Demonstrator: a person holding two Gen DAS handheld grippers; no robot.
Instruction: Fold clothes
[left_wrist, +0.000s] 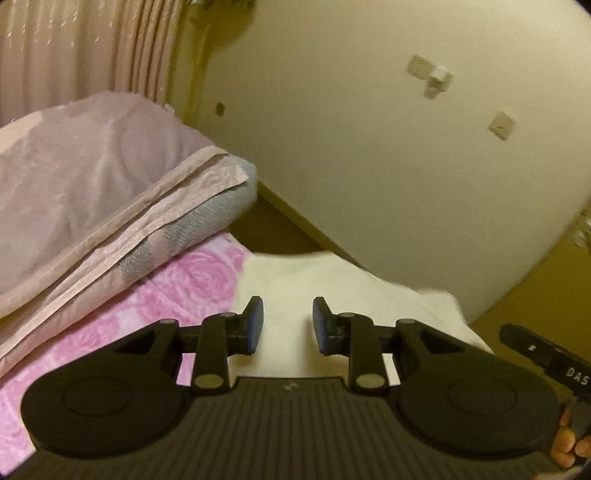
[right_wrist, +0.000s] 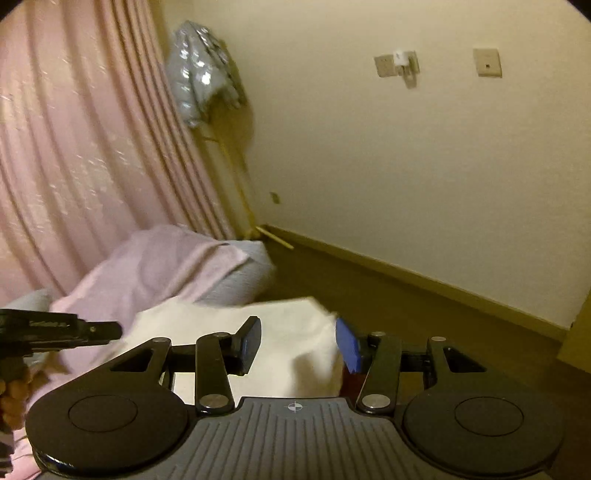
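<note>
A white garment (left_wrist: 332, 280) lies folded on the pink rose-patterned bed cover (left_wrist: 192, 288), its far edge at the side of the bed. My left gripper (left_wrist: 288, 325) hovers over it with its blue-padded jaws apart and nothing pinched between them. In the right wrist view the same white garment (right_wrist: 288, 332) shows through the gap of my right gripper (right_wrist: 299, 343), which is open above the cloth's right edge; the pads do not press on it. Part of the right gripper's body (left_wrist: 546, 354) shows at the right of the left wrist view.
A pink pillow (left_wrist: 92, 177) on a grey striped one (left_wrist: 221, 206) lies at the left. Pink curtains (right_wrist: 74, 147) hang behind. A brown floor (right_wrist: 424, 314) and cream wall (right_wrist: 406, 166) lie beyond the bed's edge. A hand (right_wrist: 14, 398) holds the left gripper.
</note>
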